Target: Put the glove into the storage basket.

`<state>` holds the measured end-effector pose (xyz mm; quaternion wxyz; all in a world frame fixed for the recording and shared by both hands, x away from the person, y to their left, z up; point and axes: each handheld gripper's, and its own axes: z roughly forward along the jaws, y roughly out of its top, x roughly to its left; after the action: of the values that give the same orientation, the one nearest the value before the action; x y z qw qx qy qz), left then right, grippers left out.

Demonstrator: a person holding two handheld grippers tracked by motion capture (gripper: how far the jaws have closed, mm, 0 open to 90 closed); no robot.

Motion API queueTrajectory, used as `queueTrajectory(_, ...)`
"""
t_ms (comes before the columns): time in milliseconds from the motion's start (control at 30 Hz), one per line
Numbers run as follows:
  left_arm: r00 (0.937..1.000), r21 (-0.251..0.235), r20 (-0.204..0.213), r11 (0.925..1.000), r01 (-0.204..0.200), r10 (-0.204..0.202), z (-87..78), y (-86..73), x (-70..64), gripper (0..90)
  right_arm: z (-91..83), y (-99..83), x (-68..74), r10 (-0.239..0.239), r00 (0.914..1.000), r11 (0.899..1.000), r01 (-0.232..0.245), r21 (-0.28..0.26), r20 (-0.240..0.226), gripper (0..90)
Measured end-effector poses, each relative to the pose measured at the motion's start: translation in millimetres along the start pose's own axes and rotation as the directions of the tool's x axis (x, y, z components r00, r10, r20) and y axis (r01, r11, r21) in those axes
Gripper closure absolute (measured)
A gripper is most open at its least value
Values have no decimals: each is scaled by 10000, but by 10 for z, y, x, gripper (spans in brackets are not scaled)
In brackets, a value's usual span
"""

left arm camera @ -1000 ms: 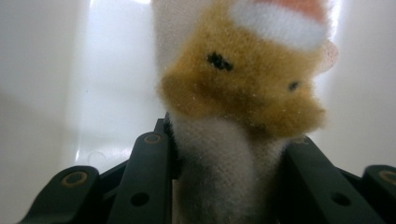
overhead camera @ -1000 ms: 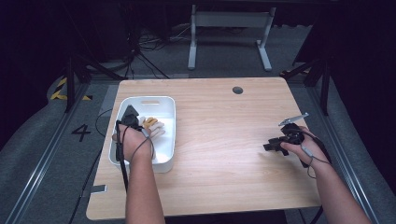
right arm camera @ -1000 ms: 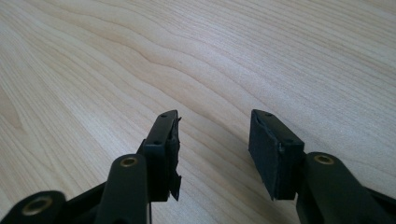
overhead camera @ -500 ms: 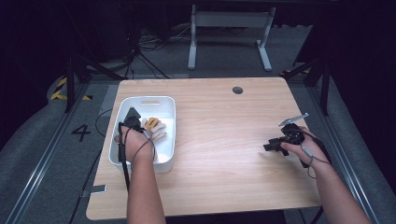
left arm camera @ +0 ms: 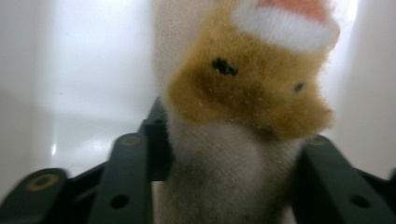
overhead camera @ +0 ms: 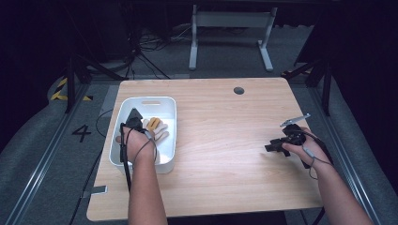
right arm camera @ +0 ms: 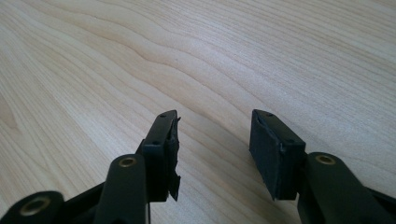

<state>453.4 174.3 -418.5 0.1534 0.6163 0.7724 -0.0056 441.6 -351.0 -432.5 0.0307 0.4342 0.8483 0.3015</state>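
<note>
A plush toy (left arm camera: 243, 98) with tan fur, a white body and small black eyes sits between the jaws of my left gripper (left arm camera: 233, 154), which press on its white body from both sides. From above, the left gripper (overhead camera: 140, 122) is down inside a white bin (overhead camera: 166, 105) at the table's left, with the plush toy (overhead camera: 156, 126) beside the hand. My right gripper (overhead camera: 273, 146) hovers low over the bare wood at the right, its jaws apart. In the right gripper view, nothing lies between the jaws of the right gripper (right arm camera: 215, 135).
The wooden table (overhead camera: 225, 140) has a round cable hole (overhead camera: 239, 90) near its far edge. A metal desk frame (overhead camera: 230, 33) and cables lie on the floor beyond. Rails run along both sides of the table.
My left gripper has edged slightly to the right inside the bin, against the plush toy. The right gripper has stayed put.
</note>
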Motion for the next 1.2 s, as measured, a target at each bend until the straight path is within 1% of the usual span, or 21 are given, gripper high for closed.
queueTrajectory(67, 9997, 50, -200, 9999, -146, 147, 1, 9, 12, 436, 2, -1, -4, 7, 10000, 10000, -7, 9, 8, 533)
queueTrajectory(133, 9991, 115, -379, 9998, -170, 174, 1, 14, 6, 343, 3, -2, -6, 48, 10000, 10000, -48, 20, 29, 531)
queueTrajectory(200, 9974, 227, -689, 9996, -190, 205, 17, 15, -20, 244, 9, -2, -9, 28, 10000, 10000, -28, 18, 16, 530)
queueTrajectory(233, 9973, 295, -713, 9995, -137, 157, 20, 14, -41, 210, 12, -3, -9, 6, 10000, 10000, -6, 26, 18, 528)
queueTrajectory(267, 9971, 229, -736, 9996, -155, 172, 22, 15, -54, 199, 15, -3, -6, 3, 10000, 10000, -3, 30, 19, 528)
queueTrajectory(400, 9980, 167, -601, 9996, -208, 218, 22, 16, -118, 186, 13, -3, -7, -9, 10000, 10000, 9, 3, 18, 527)
queueTrajectory(467, 9978, 322, -635, 9994, -142, 163, 28, 13, -146, 175, 10, -4, -9, 8, 10000, 10000, -8, -10, 8, 525)
queueTrajectory(500, 9978, 401, -620, 9990, -215, 240, 32, 12, -158, 174, 10, -4, -9, 16, 10000, 10000, -16, -8, 7, 525)
queueTrajectory(567, 9985, 423, -527, 9990, -139, 162, 31, 13, -170, 176, 10, -3, -10, 16, 10000, 10000, -16, -15, 9, 523)
queueTrajectory(667, 9980, 548, -557, 9981, -284, 314, 31, 9, -182, 178, 9, -3, -8, -37, 10000, 10000, 37, -23, 12, 522)
queueTrajectory(733, 9970, 435, -613, 9981, -445, 472, 19, 12, -171, 188, 5, -3, -6, -19, 10000, 10000, 19, -39, 4, 521)
queueTrajectory(767, 9978, 368, -530, 9986, -377, 397, 5, 8, -172, 189, 2, -2, -8, -19, 10000, 10000, 19, -39, 9, 521)
queueTrajectory(967, 9970, -245, -509, 9979, -603, 590, -136, 13, -170, 194, 4, -3, -16, -30, 10000, 10000, 31, -54, 68, 511)
queueTrajectory(1100, 9965, -651, -522, 9955, -688, 655, -238, 6, -187, 197, 3, -2, -14, -67, 9999, 9999, 68, -106, 82, 501)
queueTrajectory(1133, 9956, -649, -560, 9948, -785, 749, -268, 4, -194, 200, 4, -2, -14, -70, 9999, 9999, 71, -105, 92, 501)
queueTrajectory(1167, 9956, -793, -528, 9935, -818, 777, -295, -1, -212, 200, 5, -2, -15, -79, 9999, 9999, 80, -102, 105, 501)
queueTrajectory(1200, 9946, -811, -541, 9924, -923, 880, -318, -1, -220, 204, 7, -1, -16, -90, 9999, 9999, 91, -99, 115, 500)
